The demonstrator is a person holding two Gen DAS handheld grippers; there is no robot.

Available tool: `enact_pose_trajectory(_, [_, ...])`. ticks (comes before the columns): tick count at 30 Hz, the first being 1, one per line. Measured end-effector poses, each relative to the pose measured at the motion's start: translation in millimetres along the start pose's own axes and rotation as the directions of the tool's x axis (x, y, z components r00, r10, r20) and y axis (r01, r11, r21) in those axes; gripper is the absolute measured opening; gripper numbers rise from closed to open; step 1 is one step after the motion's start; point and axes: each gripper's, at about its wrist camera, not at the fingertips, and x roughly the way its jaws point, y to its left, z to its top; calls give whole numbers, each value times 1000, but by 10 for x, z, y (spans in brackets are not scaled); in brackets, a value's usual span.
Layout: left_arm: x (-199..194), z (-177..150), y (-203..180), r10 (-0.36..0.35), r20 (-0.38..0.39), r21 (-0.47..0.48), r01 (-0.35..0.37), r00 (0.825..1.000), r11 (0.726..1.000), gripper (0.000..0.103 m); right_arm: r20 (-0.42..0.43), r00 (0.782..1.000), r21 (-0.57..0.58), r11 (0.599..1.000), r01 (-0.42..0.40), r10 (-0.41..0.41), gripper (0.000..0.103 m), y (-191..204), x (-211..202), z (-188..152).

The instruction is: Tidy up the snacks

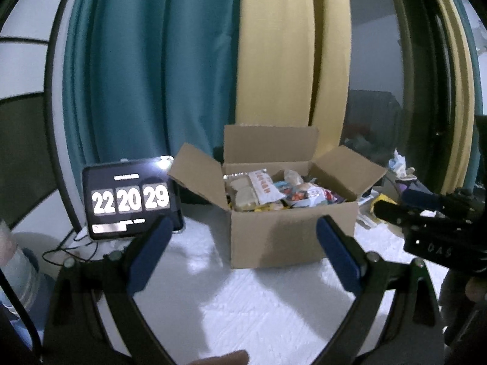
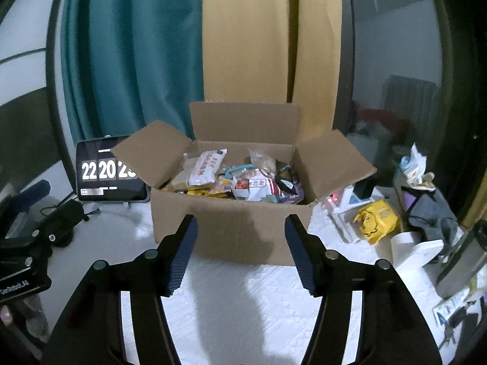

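Observation:
An open cardboard box (image 1: 292,234) stands on the white table, flaps spread, also in the right wrist view (image 2: 231,231). It is filled with several snack packets (image 1: 274,193), among them a white packet with red print (image 2: 207,167) and a dark purple one (image 2: 286,182). My left gripper (image 1: 243,228) is open and empty, a little in front of the box. My right gripper (image 2: 240,228) is open and empty, just in front of the box's near wall. The right gripper's body also shows in the left wrist view (image 1: 426,222).
A tablet clock (image 1: 131,200) reading 22 20 29 stands left of the box with cables (image 1: 70,252) beside it. Right of the box lie a yellow packet (image 2: 377,219), white boxes (image 2: 350,210), a grey cloth (image 2: 435,213) and a metal cylinder (image 2: 459,267). Curtains (image 1: 152,76) hang behind.

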Motion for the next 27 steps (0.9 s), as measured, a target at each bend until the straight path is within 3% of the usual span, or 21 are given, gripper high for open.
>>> enact_pose_trajectory(11, [-492,78,-72,29,58,7,-30,998,1000,97,95,995,-17,999,36,-34,82,114,-642,16])
enact_pose_trajectory(27, [-1129,400,-125,25,187,18,-29,982,999,102,250,966,5,998,66,-66,85,135,-1537,152])
